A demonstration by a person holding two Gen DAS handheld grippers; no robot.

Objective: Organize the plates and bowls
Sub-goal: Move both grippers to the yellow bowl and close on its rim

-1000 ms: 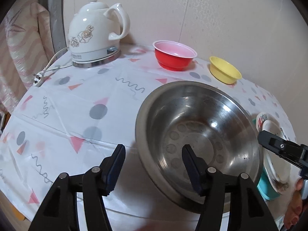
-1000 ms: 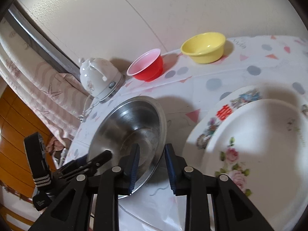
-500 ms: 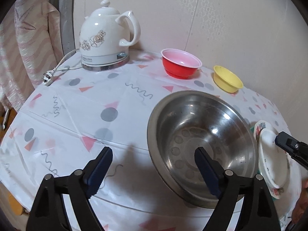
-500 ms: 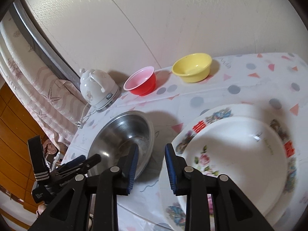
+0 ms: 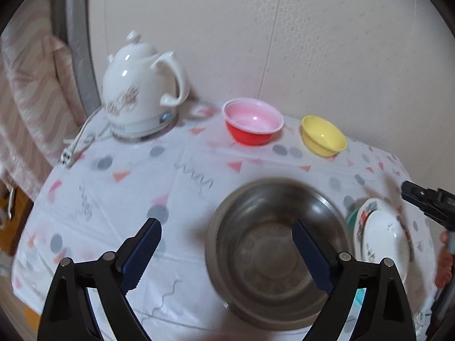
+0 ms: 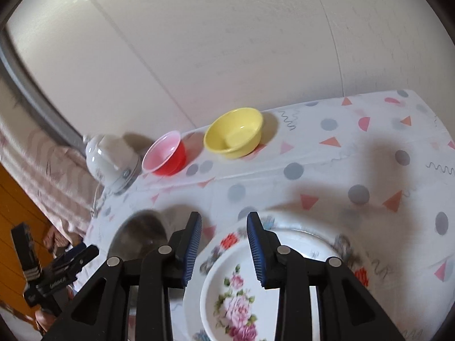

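Left gripper (image 5: 224, 244) fingers have just spread wide, empty, above the steel bowl (image 5: 280, 251) on the bench (image 5: 136, 182); right gripper (image 6: 224, 241) fingers, opening slightly, hold nothing over the floral plate (image 6: 321, 244)

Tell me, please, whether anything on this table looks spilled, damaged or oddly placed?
Nothing looks spilled or broken. The one oddity is the floral plate stack: it sits on a teal dish and appears tilted, close against the steel bowl. The red bowl and yellow bowl stand upright by the wall.
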